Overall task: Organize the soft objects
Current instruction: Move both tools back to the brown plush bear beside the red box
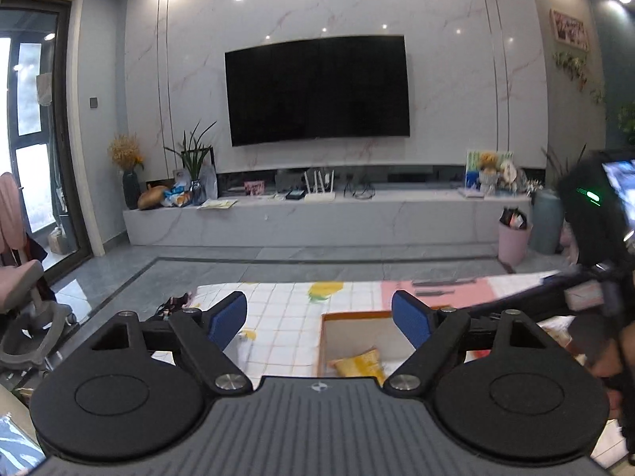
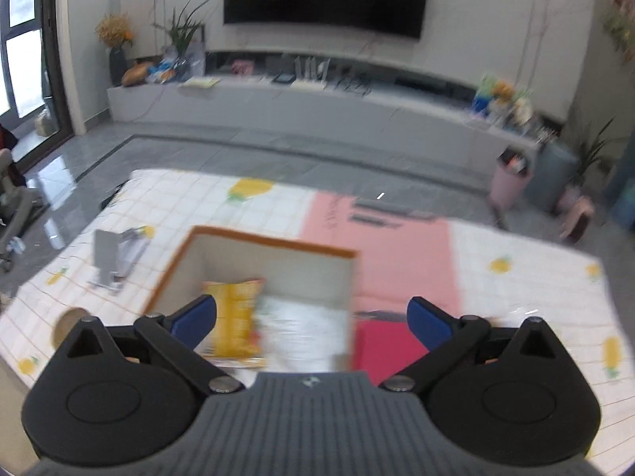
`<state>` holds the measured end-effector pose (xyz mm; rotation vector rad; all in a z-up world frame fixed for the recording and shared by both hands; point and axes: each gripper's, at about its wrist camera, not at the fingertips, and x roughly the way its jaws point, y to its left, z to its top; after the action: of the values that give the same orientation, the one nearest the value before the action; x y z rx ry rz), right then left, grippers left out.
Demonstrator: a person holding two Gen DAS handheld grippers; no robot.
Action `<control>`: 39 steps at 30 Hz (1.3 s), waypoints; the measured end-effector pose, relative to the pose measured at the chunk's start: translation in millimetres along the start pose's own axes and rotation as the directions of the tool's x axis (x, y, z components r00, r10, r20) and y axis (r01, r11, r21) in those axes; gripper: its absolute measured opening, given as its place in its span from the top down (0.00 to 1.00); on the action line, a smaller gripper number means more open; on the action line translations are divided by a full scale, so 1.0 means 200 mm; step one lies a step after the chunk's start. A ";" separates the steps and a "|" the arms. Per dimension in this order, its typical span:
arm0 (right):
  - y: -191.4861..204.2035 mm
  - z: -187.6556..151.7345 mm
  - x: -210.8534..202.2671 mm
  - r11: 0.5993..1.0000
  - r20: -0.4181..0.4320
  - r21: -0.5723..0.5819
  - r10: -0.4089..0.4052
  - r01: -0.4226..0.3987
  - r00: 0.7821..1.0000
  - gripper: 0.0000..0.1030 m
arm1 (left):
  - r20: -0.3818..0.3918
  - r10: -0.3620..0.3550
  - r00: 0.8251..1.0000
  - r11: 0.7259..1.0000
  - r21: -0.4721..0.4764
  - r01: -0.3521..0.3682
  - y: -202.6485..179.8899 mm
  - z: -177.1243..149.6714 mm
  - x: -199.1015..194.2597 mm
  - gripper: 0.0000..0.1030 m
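Both the left gripper [image 1: 319, 319] and the right gripper [image 2: 311, 319] have their fingers spread with nothing between them, and the soft objects, a yellow bag [image 2: 234, 319] and a white bag [image 2: 303, 333], already lie inside the box [image 2: 274, 244] at lower centre of the right wrist view. Risk: a descending finger may catch the orange rim of the box and shift it, or the two grippers may collide, since the right one crowds the right edge of the left wrist view. Open counter [image 2: 516, 277] lies at centre right of the right wrist view, whereas the metal stand [image 2: 109, 258] at centre left restricts movement there.
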<state>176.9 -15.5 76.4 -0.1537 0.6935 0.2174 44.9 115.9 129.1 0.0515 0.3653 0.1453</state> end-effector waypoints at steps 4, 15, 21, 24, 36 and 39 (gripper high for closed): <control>-0.21 -0.11 -0.14 0.995 0.031 -0.021 -0.094 0.094 0.995 0.03 | -0.004 -0.059 0.998 0.998 -0.027 0.058 -0.06 -0.01 -0.04 0.06; -0.80 -0.62 -0.26 0.978 -0.026 0.061 -0.198 0.199 0.980 0.03 | -0.047 -0.128 0.991 0.992 -0.026 0.127 -0.36 -0.18 -0.01 0.06; -1.04 -0.88 -0.18 0.960 -0.064 0.115 -0.249 0.255 0.966 0.03 | -0.104 -0.200 0.974 0.979 -0.066 0.194 -0.47 -0.30 0.02 0.06; -1.13 -0.97 -0.17 0.952 -0.028 0.150 -0.265 0.266 0.964 0.03 | -0.104 -0.202 0.974 0.978 0.036 0.206 -0.60 -0.38 0.03 0.06; -1.31 -1.22 0.18 0.928 -0.016 0.312 -0.208 0.202 0.978 0.03 | -0.146 -0.249 0.957 0.944 0.187 0.274 -0.95 -0.73 0.10 0.06; -1.30 -1.23 0.32 0.932 -0.050 0.315 -0.170 0.178 0.984 0.03 | -0.182 -0.277 0.943 0.929 0.200 0.311 -0.99 -0.80 0.12 0.06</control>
<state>138.2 -310.2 -133.9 0.0924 0.7238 -0.0685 36.2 -72.8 -43.2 0.2110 0.5356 -0.1936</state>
